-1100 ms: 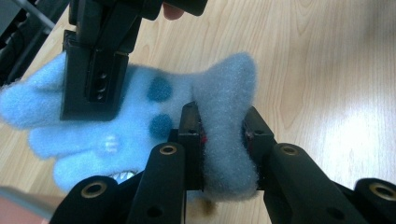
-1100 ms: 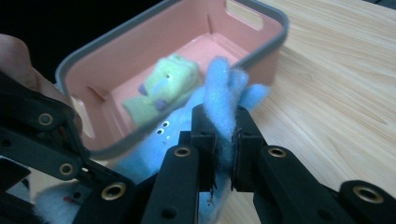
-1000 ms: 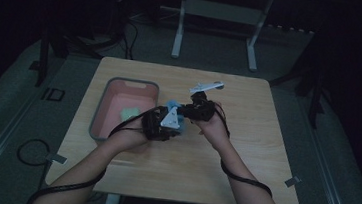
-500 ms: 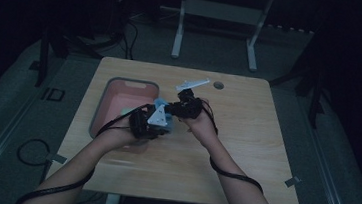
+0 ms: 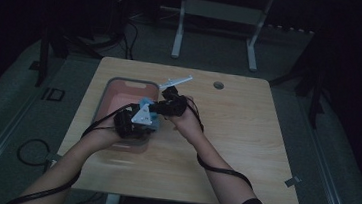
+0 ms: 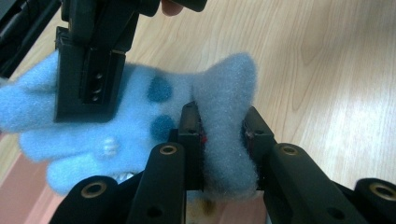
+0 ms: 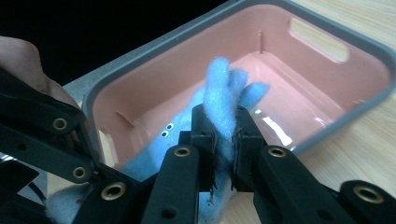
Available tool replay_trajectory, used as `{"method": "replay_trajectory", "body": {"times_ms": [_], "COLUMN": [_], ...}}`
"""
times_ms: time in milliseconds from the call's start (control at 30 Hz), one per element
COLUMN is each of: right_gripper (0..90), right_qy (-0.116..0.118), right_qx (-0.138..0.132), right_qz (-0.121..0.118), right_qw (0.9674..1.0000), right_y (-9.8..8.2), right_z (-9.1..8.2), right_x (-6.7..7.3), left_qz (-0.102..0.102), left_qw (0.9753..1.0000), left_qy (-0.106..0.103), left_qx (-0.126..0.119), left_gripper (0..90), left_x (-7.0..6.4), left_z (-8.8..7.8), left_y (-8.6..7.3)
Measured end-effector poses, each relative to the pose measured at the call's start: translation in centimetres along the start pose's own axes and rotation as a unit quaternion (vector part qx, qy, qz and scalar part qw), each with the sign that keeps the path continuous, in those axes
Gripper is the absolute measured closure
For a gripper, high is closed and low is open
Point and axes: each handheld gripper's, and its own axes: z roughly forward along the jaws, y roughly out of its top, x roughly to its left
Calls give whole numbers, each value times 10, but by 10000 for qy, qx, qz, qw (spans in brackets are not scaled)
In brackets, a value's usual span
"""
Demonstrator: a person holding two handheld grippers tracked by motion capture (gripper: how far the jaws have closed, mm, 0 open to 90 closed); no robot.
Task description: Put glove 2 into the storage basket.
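Blue fuzzy toy [image 6: 140, 116] pinched by both hand-held grippers over pink bin [image 7: 327, 44]

In the high view the blue fleece glove [image 5: 149, 113] at centre frame is too small and dark to make out, mostly covered by the left gripper [image 5: 143, 120] and right gripper [image 5: 161, 106]. The right gripper view cuts the pink bin [image 7: 327, 123] off at its upper right edge, and the left gripper view cuts the glove's cuff off at the left edge.

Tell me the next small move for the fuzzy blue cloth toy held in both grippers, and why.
Probably lower it a little farther into the pink plastic bin with the grey rim, then release. Both the left gripper and right gripper pinch the fuzzy blue cloth toy, which hangs over the bin's near edge rather than resting inside.
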Motion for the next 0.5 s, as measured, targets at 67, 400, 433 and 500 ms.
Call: {"method": "replay_trajectory", "body": {"times_ms": [67,400,433,500], "right_gripper": [826,825,825,825], "right_qy": [51,261,274,258], "right_qx": [56,35,37,35], "right_qz": [-37,38,39,38], "right_qw": [10000,9996,9996,9997], "right_y": [3,13,15,16], "right_z": [10,41,43,46], "right_x": [3,12,13,13], "left_qz": [-18,-166,-191,-219], "left_qw": [10000,9995,9994,9992], "left_qy": [1,76,67,59], "left_qx": [53,270,291,314], "left_gripper": [754,754,754,754], "left_x": [1,11,12,16], "left_z": [-2,-15,-16,-17], "left_y": [-6,-30,-32,-37]}}
